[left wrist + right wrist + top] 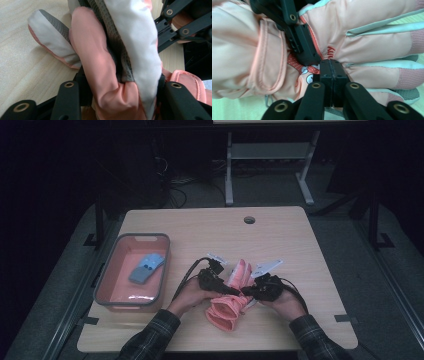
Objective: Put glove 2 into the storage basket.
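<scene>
The pink glove [231, 292] is partly covered in the high view by both hands and the grippers; its contact points with the jaws cannot be resolved there. In the left gripper view, the glove [117, 62] is cut off at the top and bottom edges. In the right gripper view, the glove [367, 37] extends past the left, top and right edges. Left of the glove, the blue item [146, 268] in the pink bin [102, 280] is too small to identify.
</scene>
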A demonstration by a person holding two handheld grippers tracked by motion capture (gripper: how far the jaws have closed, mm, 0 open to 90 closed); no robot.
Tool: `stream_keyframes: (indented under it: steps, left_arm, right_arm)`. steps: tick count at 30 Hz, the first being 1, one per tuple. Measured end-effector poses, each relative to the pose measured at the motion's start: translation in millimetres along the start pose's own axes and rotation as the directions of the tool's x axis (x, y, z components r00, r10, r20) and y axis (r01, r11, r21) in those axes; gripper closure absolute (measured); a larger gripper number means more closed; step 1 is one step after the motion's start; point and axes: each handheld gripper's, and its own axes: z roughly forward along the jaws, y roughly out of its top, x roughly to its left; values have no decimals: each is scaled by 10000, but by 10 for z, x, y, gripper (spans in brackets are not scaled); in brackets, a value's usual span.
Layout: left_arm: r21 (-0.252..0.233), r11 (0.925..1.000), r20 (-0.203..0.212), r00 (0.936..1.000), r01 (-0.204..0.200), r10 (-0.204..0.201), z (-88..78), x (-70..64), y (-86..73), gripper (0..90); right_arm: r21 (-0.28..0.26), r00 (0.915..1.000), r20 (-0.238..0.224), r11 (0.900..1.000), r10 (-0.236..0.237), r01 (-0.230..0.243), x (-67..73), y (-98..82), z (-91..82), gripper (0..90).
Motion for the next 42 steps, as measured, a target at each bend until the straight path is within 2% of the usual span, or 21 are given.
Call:
stream_keyframes:
  steps: [4,9,13,17,21,22,24,26,30,35,38,42]
  left_arm:
    - [-100,9999,-51,10000,44,-45,-14,-10,5,560]
    - [-125,9999,-15,10000,-38,38,-47,-48,34,577]
    - [-86,9996,-157,9995,-262,260,-93,-93,64,588]
    - [-182,9994,-390,9988,-301,293,-164,-145,88,594]
    - [-204,9983,-636,9966,-543,529,-255,-205,113,595]
    - [-233,9981,-717,9959,-577,559,-268,-215,114,595]
    - [-217,9974,-819,9944,-682,662,-301,-224,119,594]
    - [-283,9974,-956,9934,-663,633,-339,-237,125,595]
    - [-541,9966,-1057,9928,-620,560,-408,-263,138,595]
    - [-689,9955,-1207,9911,-643,556,-526,-305,157,594]
    - [-839,9943,-1329,9897,-656,540,-614,-323,171,593]
    - [-956,9930,-1579,9860,-689,532,-719,-338,185,592]
  right_arm:
    - [-160,10000,-69,9999,-22,21,8,3,-53,828]
    - [-722,10000,1,9974,27,-26,-7,-42,-237,703]
    - [-1113,9985,332,9930,428,-389,-67,-137,-391,570]
    - [-1320,9939,747,9887,809,-706,-168,-272,-443,442]
    - [-1307,9815,1371,9846,1340,-1161,-284,-405,-407,319]
    - [-1145,9733,1702,9841,1539,-1356,-325,-437,-381,290]
    - [-903,9628,2124,9844,1671,-1510,-373,-468,-341,258]
    - [-679,9487,2555,9823,1860,-1743,-428,-520,-292,220]
    - [-708,9414,2803,9821,1873,-1743,-483,-561,-270,177]
    - [-443,9410,2952,9862,1657,-1597,-497,-599,-191,136]
    - [-555,9431,2901,9867,1626,-1531,-494,-606,-186,136]
    - [-941,9447,2834,9851,1650,-1439,-499,-651,-161,84]
